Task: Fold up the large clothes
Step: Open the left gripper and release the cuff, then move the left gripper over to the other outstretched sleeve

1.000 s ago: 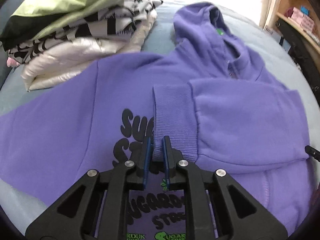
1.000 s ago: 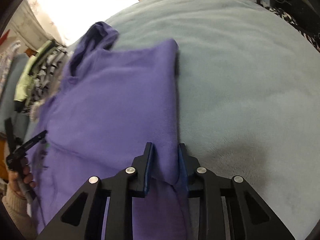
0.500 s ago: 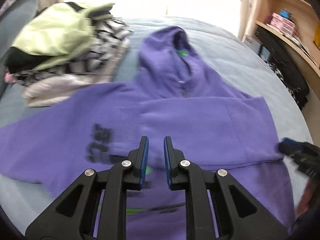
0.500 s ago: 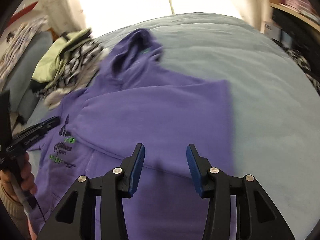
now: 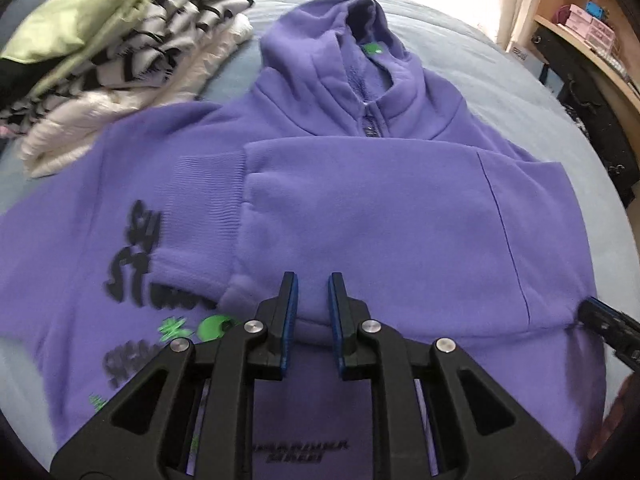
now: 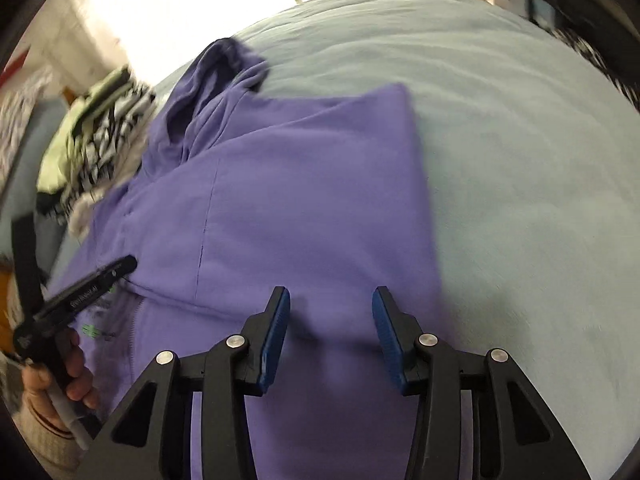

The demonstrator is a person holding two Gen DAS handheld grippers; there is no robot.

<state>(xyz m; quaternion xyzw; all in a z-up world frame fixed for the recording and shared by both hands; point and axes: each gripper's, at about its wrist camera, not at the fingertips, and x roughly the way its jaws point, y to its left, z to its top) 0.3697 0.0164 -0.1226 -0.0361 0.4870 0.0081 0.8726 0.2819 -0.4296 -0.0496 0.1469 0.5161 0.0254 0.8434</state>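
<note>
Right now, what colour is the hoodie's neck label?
Bright green, on the neck label inside the purple hoodie. It shows best in the left wrist view.

Daylight is blowing out the far background of both my fisheye views to white. Motion blur is smearing the folded clothes pile [image 5: 120,60] and the hoodie's print [image 5: 136,256]. Edges are curving and darkening into black vignette.

Left gripper [image 5: 311,312]: jaws a narrow gap apart, nothing between them, angled steeply downward. Right gripper [image 6: 330,332]: jaws clearly parted, empty, also tilted down. A hand [image 6: 60,384] grips the left tool's handle.
</note>
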